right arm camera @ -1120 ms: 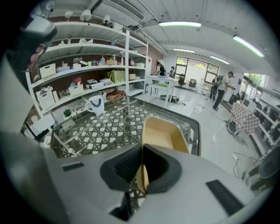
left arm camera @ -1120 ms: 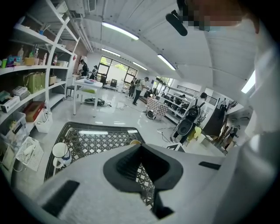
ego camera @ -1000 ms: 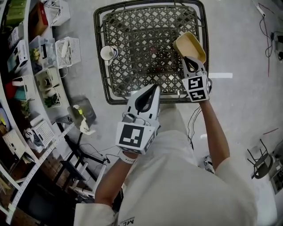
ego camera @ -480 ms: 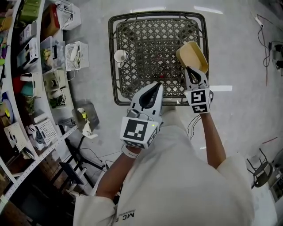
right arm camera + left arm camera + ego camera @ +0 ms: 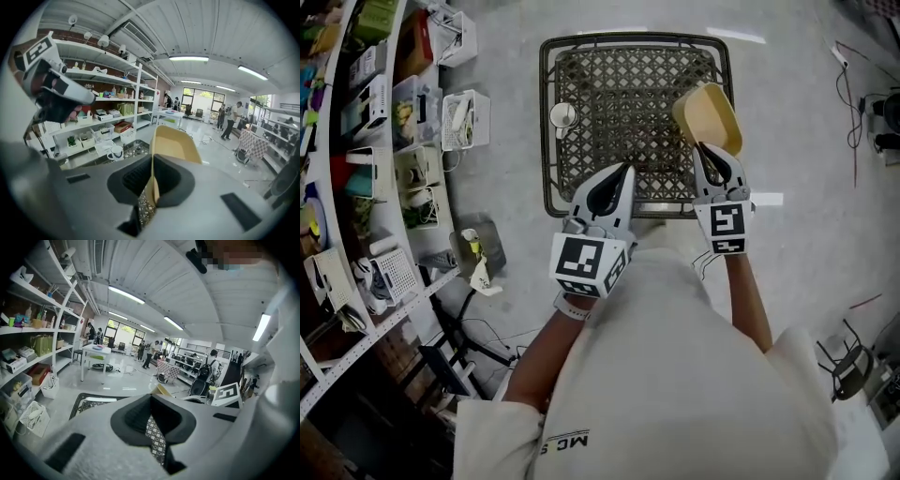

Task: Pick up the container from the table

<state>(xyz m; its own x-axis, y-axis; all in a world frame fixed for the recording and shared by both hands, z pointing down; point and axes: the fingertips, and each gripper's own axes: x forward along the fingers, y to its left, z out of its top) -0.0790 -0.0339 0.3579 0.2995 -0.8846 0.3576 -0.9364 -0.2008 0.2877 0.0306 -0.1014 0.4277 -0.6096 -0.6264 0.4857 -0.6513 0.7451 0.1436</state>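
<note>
A tan rectangular container (image 5: 708, 118) hangs tilted above the right side of the black lattice table (image 5: 619, 89). My right gripper (image 5: 712, 156) is shut on its near rim; in the right gripper view the container (image 5: 172, 144) rises between the jaws, its wall pinched there. My left gripper (image 5: 621, 176) hovers over the table's front edge, jaws shut with nothing between them; in the left gripper view the lattice table (image 5: 154, 438) shows beyond the jaws. A white mug (image 5: 563, 115) stands at the table's left edge.
Shelves with bins and small items (image 5: 389, 141) run along the left. Grey floor surrounds the table. Cables (image 5: 848, 84) lie on the floor at the right. In the left gripper view several people (image 5: 149, 354) stand far off in the hall.
My right gripper has lifted the container slightly higher and nearer the table's right edge. The left gripper has held its place by the front edge. The head view has shifted.
</note>
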